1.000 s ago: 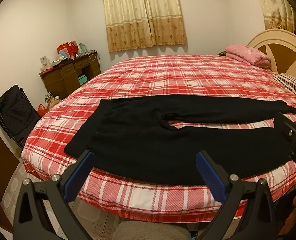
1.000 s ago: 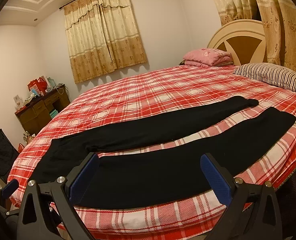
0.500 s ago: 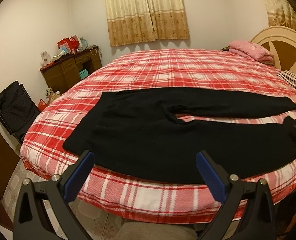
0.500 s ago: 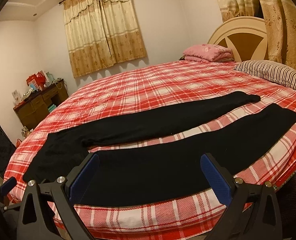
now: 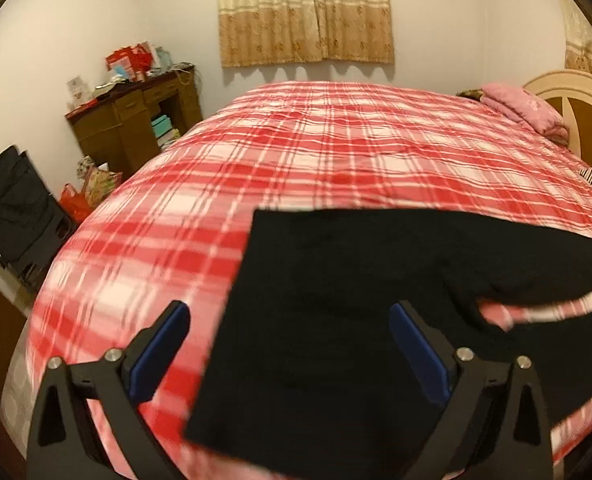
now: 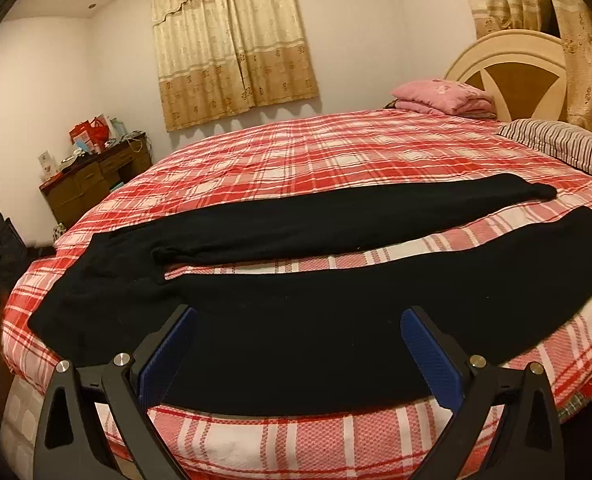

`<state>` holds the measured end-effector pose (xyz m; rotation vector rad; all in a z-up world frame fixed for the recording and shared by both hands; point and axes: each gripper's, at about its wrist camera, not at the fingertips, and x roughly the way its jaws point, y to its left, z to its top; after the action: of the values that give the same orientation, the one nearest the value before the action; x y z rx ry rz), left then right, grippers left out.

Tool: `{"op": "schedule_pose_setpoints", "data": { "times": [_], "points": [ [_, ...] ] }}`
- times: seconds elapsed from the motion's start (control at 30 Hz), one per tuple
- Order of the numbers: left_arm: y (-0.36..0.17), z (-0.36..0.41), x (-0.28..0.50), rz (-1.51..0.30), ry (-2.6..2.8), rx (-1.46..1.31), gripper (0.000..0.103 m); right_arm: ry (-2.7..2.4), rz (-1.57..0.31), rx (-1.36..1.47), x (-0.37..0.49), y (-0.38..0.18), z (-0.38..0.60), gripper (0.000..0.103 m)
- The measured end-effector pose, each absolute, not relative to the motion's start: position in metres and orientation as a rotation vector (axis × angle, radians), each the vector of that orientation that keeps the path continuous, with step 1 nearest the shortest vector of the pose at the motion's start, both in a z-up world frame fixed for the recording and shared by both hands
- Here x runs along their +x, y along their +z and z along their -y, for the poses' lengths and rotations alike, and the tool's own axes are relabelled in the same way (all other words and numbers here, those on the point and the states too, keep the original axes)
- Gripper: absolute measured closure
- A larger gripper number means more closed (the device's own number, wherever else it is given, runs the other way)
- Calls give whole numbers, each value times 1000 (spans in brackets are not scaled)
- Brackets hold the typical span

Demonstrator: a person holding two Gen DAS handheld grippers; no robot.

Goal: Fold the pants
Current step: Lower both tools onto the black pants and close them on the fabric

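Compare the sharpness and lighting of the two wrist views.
Left wrist view: motion-smeared, the plaid bedspread streaks and the black pants have soft edges, while the left tool stays crisp. Right wrist view: sharp, the pants' outline clean, the right tool clear. Both: warm indoor light, fisheye bending.

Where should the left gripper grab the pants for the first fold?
On the pants, take the near waistband corner, coming in from the bed's near edge. The pants lie flat, so slide one finger under that edge. The left gripper is open by the waist.
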<state>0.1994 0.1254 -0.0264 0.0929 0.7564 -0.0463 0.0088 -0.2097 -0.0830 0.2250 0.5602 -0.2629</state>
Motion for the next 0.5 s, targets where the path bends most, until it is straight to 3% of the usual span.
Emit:
{"op": "schedule_pose_setpoints", "data": {
  "times": [0.17,0.5],
  "points": [
    [-46,-134,275,-866,-95,75,34,-253,-613,179,23,-92,208,1],
    [-90,-155,344,-1013,-75,22,36,-230,-680,147,48,-101,204,1]
  ]
}}
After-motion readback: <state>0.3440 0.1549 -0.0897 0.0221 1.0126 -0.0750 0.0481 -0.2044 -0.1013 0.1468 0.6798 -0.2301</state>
